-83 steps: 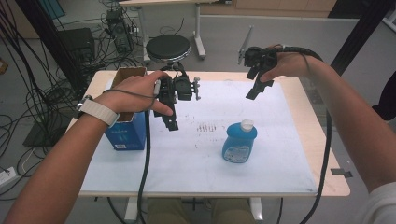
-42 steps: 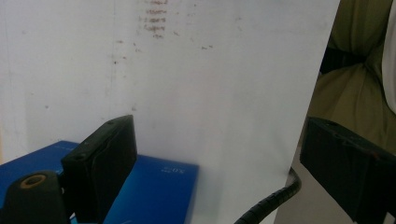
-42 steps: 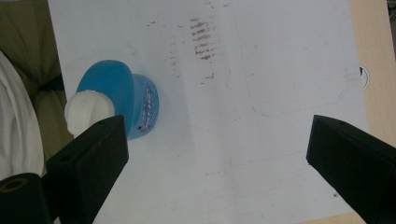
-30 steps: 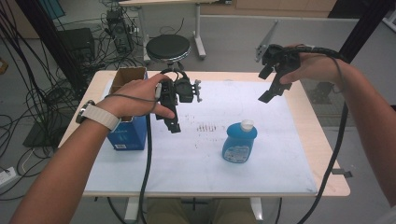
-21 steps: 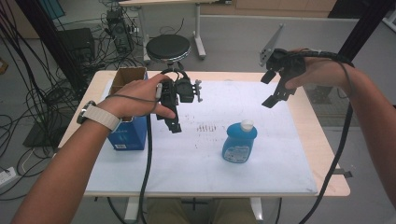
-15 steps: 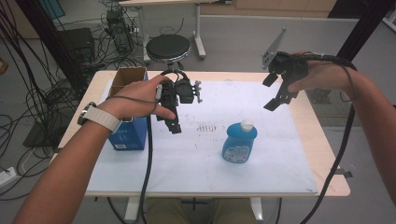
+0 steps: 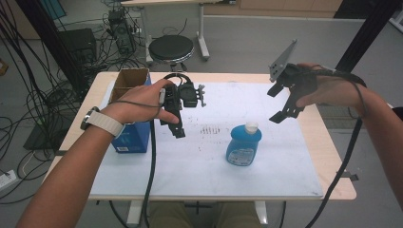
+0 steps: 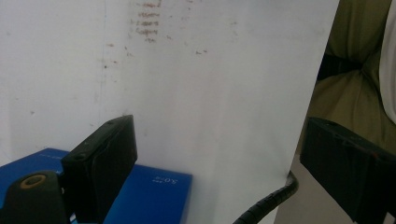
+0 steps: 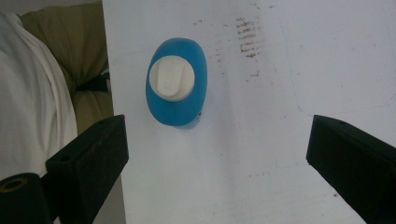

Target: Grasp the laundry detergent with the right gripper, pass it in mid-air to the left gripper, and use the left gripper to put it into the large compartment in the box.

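A blue bottle (image 7: 244, 145) with a white cap stands upright on the white sheet (image 7: 199, 161), right of the middle. From above, the bottle (image 9: 177, 81) lies ahead of my right gripper (image 9: 219, 135), whose jaws stand wide apart with nothing between them. That right gripper (image 7: 283, 113) hangs in the air above the table's right side, up and to the right of the bottle. My left gripper (image 7: 177, 127) hovers over the sheet beside a blue box (image 7: 128, 137). Its jaws are open too, and between them in the left gripper view (image 8: 219, 140) there is bare sheet.
The blue box (image 8: 154, 191) has an open cardboard top (image 7: 129, 80) and stands at the table's left. Brown marks (image 7: 209, 129) dot the sheet's middle. A black stool (image 7: 171, 47) and tangled cables (image 7: 43, 95) lie beyond the table (image 7: 332, 190). A cable (image 7: 152, 161) trails from the left gripper.
My right gripper has drifted to the right and slightly lower, from over the table's back edge toward its right side. The left hand and the bottle have stayed put.
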`<state>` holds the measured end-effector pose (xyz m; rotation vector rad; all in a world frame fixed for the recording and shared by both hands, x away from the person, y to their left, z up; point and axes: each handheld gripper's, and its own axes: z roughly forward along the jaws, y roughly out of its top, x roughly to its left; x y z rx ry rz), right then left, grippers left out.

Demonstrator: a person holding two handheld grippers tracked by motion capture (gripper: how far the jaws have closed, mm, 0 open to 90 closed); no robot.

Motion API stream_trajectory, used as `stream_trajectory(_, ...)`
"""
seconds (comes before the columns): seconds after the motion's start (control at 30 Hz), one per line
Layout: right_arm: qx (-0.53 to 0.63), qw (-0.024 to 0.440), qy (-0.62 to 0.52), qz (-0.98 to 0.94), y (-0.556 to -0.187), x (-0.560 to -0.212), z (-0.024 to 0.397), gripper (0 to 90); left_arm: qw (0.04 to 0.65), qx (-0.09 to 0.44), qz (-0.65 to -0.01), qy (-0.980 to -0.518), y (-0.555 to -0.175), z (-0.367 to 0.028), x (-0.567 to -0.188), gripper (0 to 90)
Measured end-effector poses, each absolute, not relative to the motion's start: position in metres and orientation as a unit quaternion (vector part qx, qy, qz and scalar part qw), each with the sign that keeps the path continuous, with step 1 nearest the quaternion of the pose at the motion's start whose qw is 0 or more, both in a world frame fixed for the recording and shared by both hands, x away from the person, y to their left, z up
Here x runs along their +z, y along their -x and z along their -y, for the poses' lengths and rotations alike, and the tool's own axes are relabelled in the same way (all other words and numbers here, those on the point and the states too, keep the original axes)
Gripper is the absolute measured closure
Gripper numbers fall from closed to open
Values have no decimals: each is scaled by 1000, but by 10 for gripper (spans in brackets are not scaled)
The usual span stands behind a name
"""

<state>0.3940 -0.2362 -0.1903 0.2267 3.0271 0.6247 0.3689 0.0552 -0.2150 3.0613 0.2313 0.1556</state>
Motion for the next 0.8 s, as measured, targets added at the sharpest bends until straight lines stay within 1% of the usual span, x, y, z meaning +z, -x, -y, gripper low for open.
stream_trajectory(0.4,216,16,-73,-974,-384,-201,242,42,40,51,-75,-995,-369,-54,-218,115)
stream_trajectory(0.8,235,19,-68,-969,-376,-214,245,48,43,52,-73,-995,-369,-52,-220,116)
